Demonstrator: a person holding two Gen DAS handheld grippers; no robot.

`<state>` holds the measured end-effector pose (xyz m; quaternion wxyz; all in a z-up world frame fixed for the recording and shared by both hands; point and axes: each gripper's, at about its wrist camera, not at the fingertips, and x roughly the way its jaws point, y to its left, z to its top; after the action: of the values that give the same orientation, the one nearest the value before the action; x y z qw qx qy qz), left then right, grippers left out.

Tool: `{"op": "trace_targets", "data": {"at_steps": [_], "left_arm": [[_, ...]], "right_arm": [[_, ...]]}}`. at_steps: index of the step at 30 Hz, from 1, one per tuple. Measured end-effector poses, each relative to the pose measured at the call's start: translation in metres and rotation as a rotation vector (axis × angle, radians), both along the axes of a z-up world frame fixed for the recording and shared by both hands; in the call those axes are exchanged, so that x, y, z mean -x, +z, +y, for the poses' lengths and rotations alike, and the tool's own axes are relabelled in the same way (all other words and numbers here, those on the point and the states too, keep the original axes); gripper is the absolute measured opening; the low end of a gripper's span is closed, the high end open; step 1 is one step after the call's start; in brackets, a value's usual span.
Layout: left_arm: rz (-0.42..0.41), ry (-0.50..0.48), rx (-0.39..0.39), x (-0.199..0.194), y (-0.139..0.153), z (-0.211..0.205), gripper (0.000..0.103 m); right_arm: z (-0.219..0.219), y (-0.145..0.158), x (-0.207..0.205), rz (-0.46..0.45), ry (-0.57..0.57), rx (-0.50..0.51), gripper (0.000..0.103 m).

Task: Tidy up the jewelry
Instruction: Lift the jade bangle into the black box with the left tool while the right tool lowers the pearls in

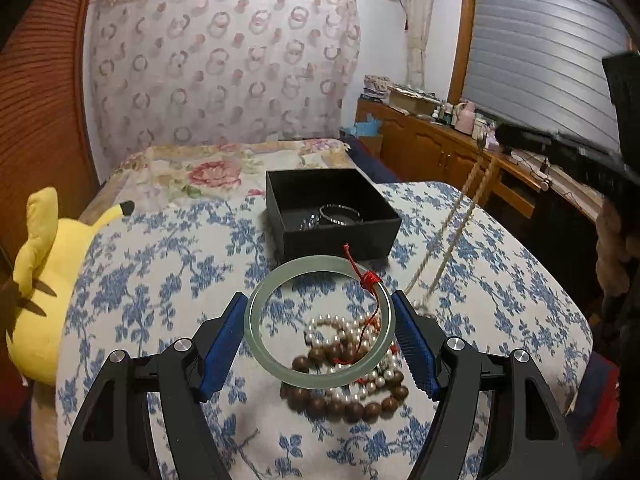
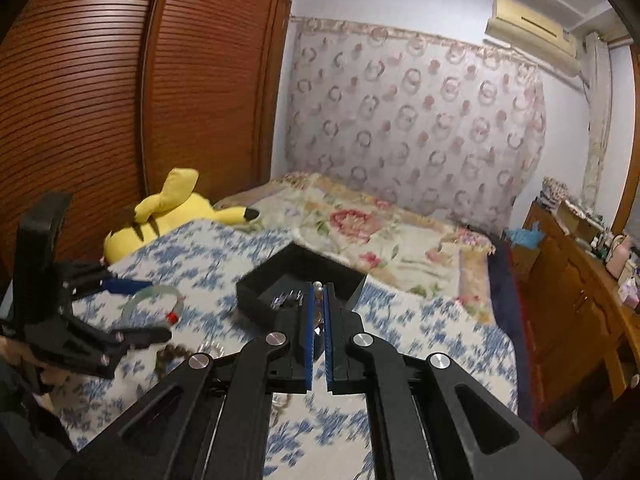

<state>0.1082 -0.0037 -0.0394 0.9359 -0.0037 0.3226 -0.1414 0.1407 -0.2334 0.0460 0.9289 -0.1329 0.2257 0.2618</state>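
Close to us, our left gripper (image 1: 320, 322) holds a smooth, pale green bangle (image 1: 320, 320) with a red string, its wide blue pads touching both sides. Under it lie brown and white beads (image 1: 348, 376). Our right gripper (image 2: 319, 304) pinches a pearl strand (image 1: 448, 236) shut. Farther back sits the black box (image 1: 332, 208).

On the bed (image 1: 168, 280) I see the box (image 1: 332, 236) behind the bead pile (image 1: 348, 380); a bangle (image 1: 340, 214) lies inside it, and the plush toy (image 1: 44, 280) sits far left.
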Motion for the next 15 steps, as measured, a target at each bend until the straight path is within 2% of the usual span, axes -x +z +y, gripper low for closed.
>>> {"op": "trace_targets", "data": {"at_steps": [7,15], "left_arm": [[-0.015,0.004,-0.026,-0.021,0.008,-0.003,0.069],[-0.036,0.01,-0.007,-0.045,0.017,0.0,0.069]], "right_arm": [[0.007,0.025,-0.015,-0.062,-0.008,0.006,0.005],[0.014,0.057,-0.041,-0.127,-0.029,0.0,0.005]]}}
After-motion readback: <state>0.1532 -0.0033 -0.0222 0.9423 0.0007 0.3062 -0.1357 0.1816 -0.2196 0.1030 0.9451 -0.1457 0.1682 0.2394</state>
